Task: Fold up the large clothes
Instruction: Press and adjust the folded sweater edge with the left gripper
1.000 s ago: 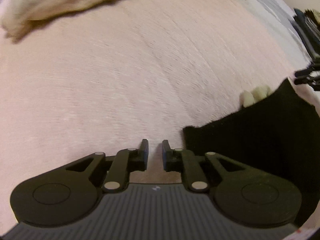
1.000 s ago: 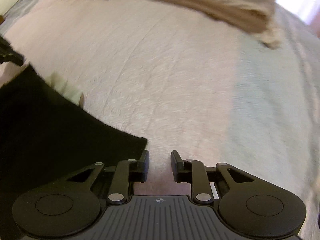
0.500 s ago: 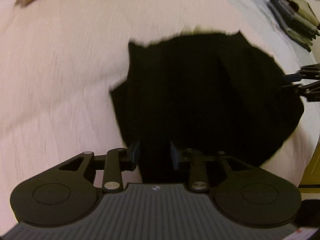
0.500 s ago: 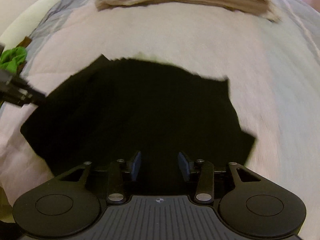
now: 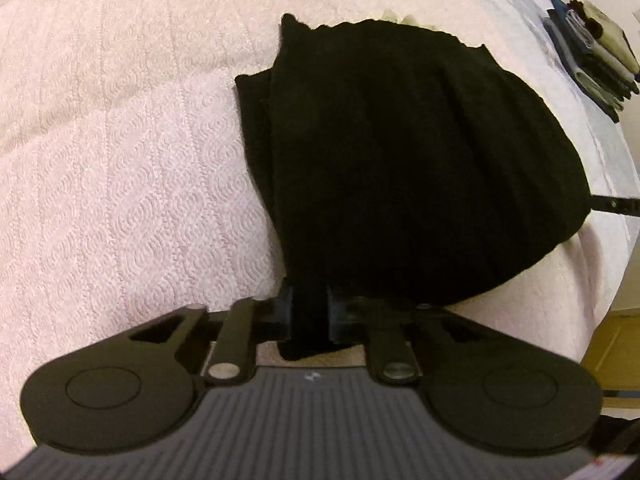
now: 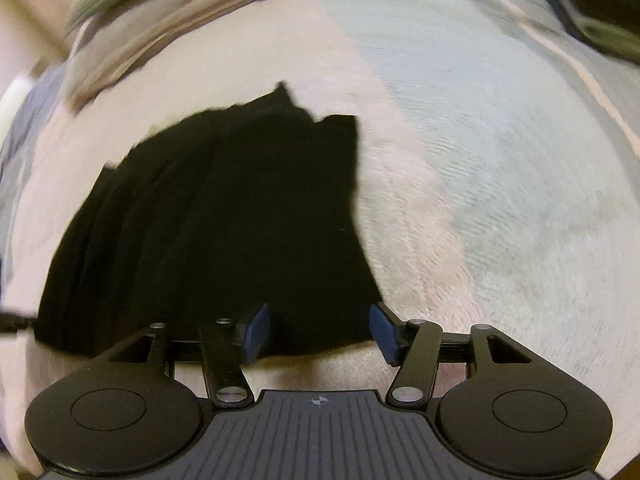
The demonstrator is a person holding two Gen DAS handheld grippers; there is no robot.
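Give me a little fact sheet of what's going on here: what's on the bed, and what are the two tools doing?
surface: pale pink quilted bed cover
garment: black cloth, folded, lying flat
left gripper: fingers just closed, pinching the cloth's near edge
right gripper: fingers have just been opening, spread wide over the cloth's edge, not pressing
background: stack of folded clothes

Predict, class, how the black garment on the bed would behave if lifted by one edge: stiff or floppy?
Probably floppy: the black garment lies in soft folds and bunches where the left claw pinches it. Likely light, barely denting the quilted bedcover.
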